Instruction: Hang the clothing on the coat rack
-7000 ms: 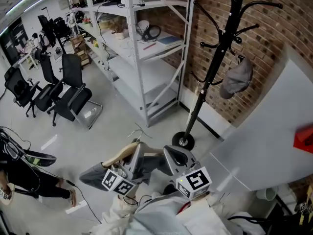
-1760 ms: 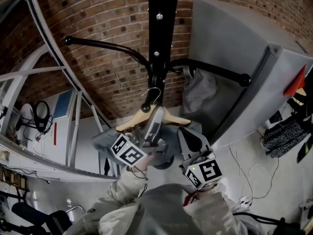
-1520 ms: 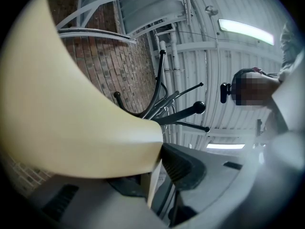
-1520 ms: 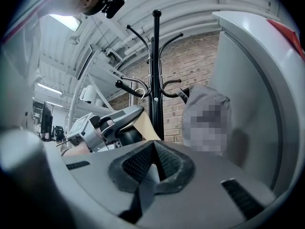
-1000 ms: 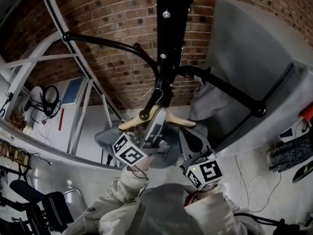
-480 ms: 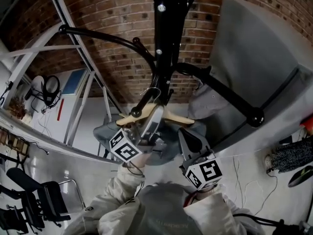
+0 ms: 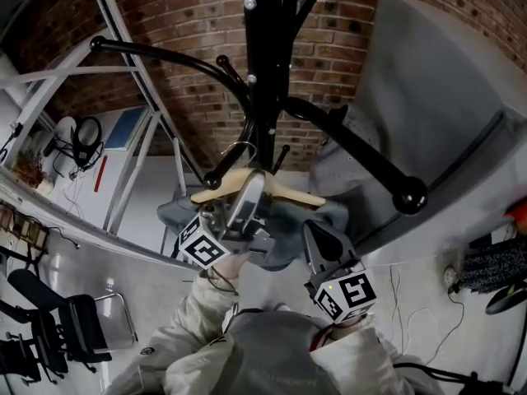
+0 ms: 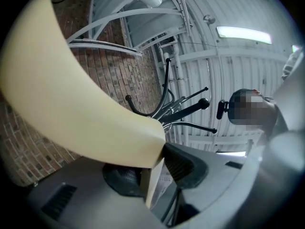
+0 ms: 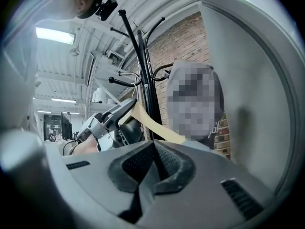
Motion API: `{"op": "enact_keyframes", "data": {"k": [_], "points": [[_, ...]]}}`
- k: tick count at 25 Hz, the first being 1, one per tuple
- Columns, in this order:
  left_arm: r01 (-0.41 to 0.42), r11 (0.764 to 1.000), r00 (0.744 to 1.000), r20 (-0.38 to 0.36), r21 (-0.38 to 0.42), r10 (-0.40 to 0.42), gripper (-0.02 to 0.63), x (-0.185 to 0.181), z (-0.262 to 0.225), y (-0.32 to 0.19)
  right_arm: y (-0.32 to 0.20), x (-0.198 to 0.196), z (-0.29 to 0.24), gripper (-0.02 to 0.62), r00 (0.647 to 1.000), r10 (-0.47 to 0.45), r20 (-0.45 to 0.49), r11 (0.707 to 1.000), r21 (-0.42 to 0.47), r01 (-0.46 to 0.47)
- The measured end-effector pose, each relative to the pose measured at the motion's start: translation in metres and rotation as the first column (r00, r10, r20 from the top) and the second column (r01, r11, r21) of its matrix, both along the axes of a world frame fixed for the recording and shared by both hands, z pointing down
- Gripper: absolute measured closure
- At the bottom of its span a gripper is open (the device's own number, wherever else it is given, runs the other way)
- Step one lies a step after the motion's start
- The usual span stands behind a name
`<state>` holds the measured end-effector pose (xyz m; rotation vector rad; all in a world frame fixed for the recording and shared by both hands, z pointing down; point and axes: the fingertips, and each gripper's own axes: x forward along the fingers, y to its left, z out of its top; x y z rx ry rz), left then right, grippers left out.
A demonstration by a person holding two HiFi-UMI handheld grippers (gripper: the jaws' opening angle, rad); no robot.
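Note:
A black coat rack [image 7: 265, 56] rises at top centre. The wooden hanger [image 7: 284, 189] carries a grey garment [image 7: 280, 220], and its wire hook [image 7: 239, 148] loops over a short rack peg. My left gripper [image 7: 247, 200] sits at the hanger's middle. Its jaws have just been opening. The hanger [image 8: 71, 104] still lies between them, with a gap on one pad's side. My right gripper [image 7: 321, 241] hangs just below the garment's right side, its pads [image 9: 153, 163] together with nothing between them. From there I see the hanger [image 9: 152, 125] and the left gripper [image 9: 112, 118].
A grey cap [image 7: 354, 138] hangs on the rack's right arm. A large grey panel [image 7: 445, 97] stands close on the right. White metal shelving [image 7: 123, 163] runs along the left before a brick wall [image 7: 189, 23]. Office chairs [image 7: 49, 327] stand at lower left.
The left gripper's jaws have spread wider around the hanger, which stays hooked on the peg. The right gripper has sunk a little below the garment.

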<state>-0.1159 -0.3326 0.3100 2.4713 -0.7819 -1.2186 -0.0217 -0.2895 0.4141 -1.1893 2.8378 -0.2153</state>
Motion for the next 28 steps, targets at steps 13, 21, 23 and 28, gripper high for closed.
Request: {"op": "enact_keyframes", "data": {"k": [13, 21, 23, 28], "points": [[-0.089, 0.995, 0.992, -0.092, -0.047, 0.085, 0.456, -0.004, 0.01, 0.007, 0.02, 0.009, 0.004, 0.571, 0.997, 0.08, 0.014, 0.997, -0.015, -0.08], [-0.137, 0.978, 0.99, -0.051, -0.156, 0.131, 0.454, -0.012, 0.051, 0.02, 0.044, 0.001, 0.008, 0.571, 0.985, 0.171, 0.02, 0.985, -0.022, -0.17], [-0.131, 0.974, 0.991, -0.023, -0.183, 0.129, 0.454, -0.018, 0.063, 0.029, 0.052, -0.007, 0.008, 0.571, 0.985, 0.174, 0.016, 0.985, -0.022, -0.174], [-0.096, 0.974, 0.992, 0.056, -0.205, 0.109, 0.462, -0.04, 0.084, 0.064, 0.074, -0.033, 0.008, 0.571, 0.986, 0.168, 0.001, 0.986, -0.019, -0.168]]}}
